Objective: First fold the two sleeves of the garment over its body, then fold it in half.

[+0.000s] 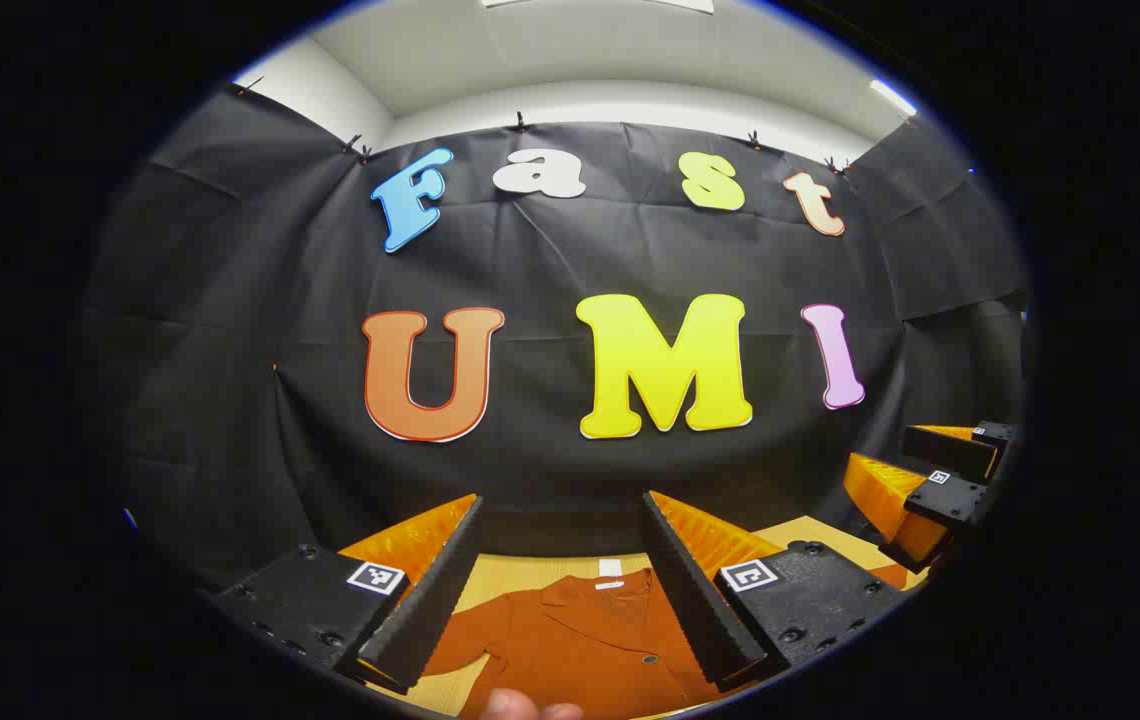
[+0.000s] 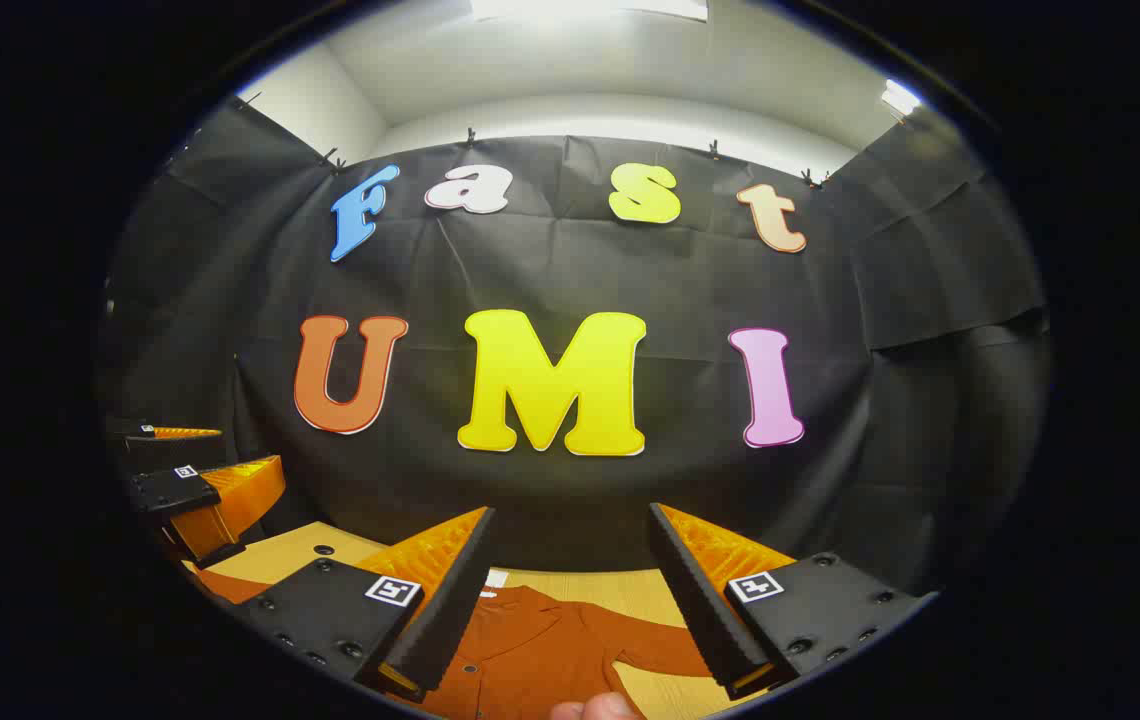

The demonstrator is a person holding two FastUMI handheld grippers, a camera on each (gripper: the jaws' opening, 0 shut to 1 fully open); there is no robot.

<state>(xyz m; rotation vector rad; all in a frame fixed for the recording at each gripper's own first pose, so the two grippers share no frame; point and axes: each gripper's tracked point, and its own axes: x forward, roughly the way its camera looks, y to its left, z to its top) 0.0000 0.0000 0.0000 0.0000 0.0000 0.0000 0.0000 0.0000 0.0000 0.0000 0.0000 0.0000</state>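
The rust-orange collared fabric garment (image 1: 580, 640) is spread flat on the pale wooden desk (image 2: 620, 590) at 6 o'clock, sleeves unfolded; the left tool (image 1: 562, 580) and right tool (image 2: 570, 590) are held wide open, empty, ready above it.

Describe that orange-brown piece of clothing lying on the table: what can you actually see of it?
The rust-orange collared fabric garment lies flat on the light wooden table, collar toward the wall, with a small white tag at the neck. It looks like soft woven cloth, with a dark button on the front. In the left gripper view one sleeve spreads out sideways; in the right gripper view the other sleeve does too, so neither is folded yet. Both grippers hang above it with jaws open, not touching it.
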